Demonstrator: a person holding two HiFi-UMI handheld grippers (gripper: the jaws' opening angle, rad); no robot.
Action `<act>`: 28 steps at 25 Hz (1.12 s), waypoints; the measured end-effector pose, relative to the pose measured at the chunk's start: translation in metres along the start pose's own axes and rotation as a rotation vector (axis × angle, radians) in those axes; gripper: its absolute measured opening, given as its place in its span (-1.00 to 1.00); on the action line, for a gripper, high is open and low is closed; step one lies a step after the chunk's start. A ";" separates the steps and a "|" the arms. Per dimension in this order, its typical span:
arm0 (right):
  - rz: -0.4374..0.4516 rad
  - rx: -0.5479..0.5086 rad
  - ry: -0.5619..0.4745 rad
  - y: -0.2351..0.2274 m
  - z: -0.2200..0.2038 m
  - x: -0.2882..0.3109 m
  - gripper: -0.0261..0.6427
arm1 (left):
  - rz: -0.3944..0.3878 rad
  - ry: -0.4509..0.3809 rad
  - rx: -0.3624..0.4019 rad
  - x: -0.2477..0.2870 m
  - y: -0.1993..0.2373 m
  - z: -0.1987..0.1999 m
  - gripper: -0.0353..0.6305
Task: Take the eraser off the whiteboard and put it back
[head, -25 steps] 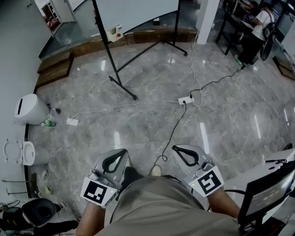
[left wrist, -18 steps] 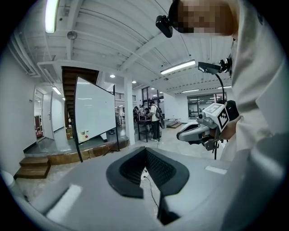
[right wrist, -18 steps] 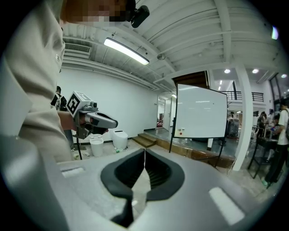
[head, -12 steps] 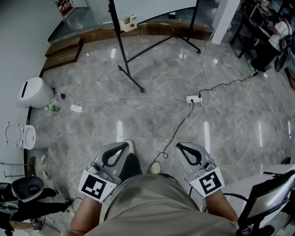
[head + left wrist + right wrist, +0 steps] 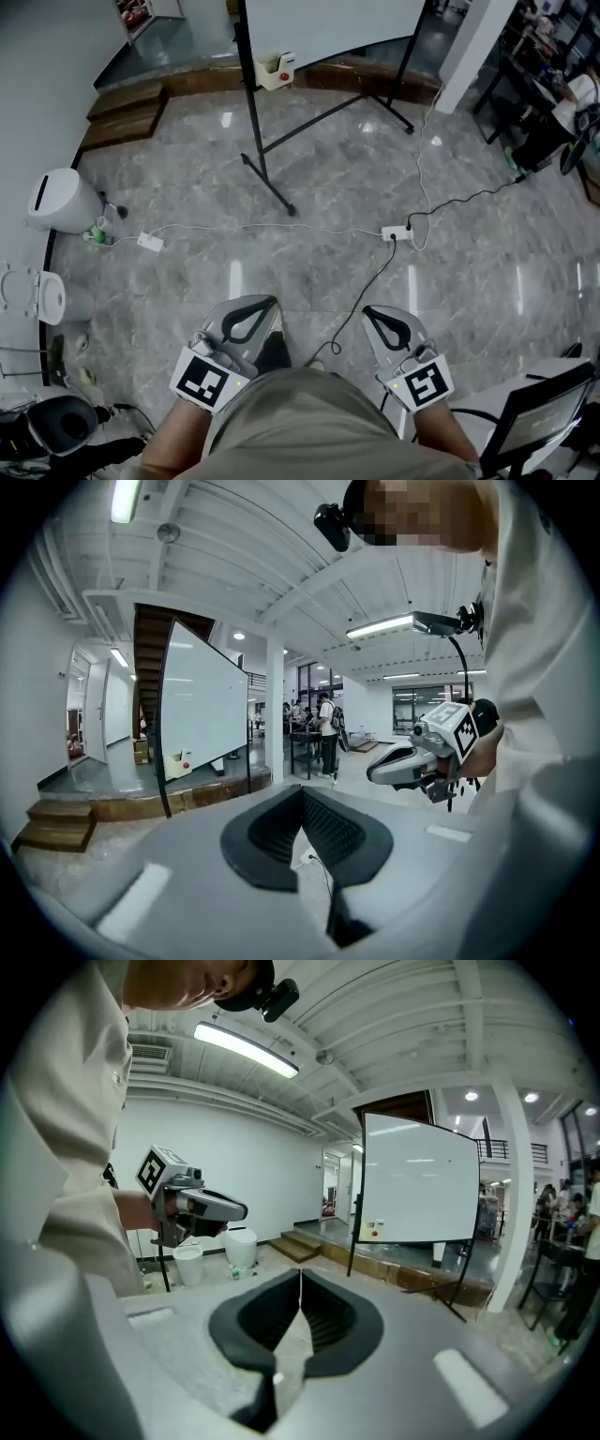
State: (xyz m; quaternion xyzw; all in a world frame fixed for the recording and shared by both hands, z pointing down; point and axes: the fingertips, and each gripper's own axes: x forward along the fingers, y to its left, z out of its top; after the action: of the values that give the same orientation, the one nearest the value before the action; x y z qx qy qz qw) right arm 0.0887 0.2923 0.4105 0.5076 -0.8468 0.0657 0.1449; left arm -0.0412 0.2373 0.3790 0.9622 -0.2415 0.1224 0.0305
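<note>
The whiteboard (image 5: 328, 21) stands on a black frame at the far side of the grey stone floor. A small cream eraser block with a red dot (image 5: 275, 69) hangs at its lower left corner; it shows too in the left gripper view (image 5: 178, 762) and the right gripper view (image 5: 375, 1230). Both grippers are held level in front of my body, several steps short of the board. My left gripper (image 5: 267, 304) (image 5: 302, 791) is shut with nothing in it. My right gripper (image 5: 369, 313) (image 5: 300, 1274) is shut and empty as well.
The stand's black legs (image 5: 267, 178) spread over the floor ahead. A power strip (image 5: 397, 232) and its cables cross the floor. A white bin (image 5: 58, 200) stands at left, wooden steps (image 5: 122, 111) at back left, a pillar (image 5: 469, 52) and desks with people at right.
The whiteboard and its stand have come nearer and lower in the head view as I walk toward them. Both grippers stay shut and empty in front of me.
</note>
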 end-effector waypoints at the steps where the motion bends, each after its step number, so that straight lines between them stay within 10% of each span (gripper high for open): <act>1: -0.009 -0.005 -0.002 -0.007 0.008 0.014 -0.90 | -0.008 -0.011 0.003 0.007 0.014 0.005 -0.88; 14: -0.079 -0.086 -0.028 -0.045 0.083 0.190 -0.82 | -0.056 -0.056 0.046 0.027 0.181 0.013 -0.88; 28: -0.043 -0.104 -0.033 -0.151 0.106 0.327 -0.72 | 0.076 -0.033 -0.048 0.076 0.290 0.011 -0.88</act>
State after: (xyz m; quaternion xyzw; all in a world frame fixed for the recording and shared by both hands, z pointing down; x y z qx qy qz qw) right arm 0.0579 -0.0817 0.4064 0.5183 -0.8403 0.0103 0.1585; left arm -0.1108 -0.0547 0.3869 0.9532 -0.2810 0.1019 0.0451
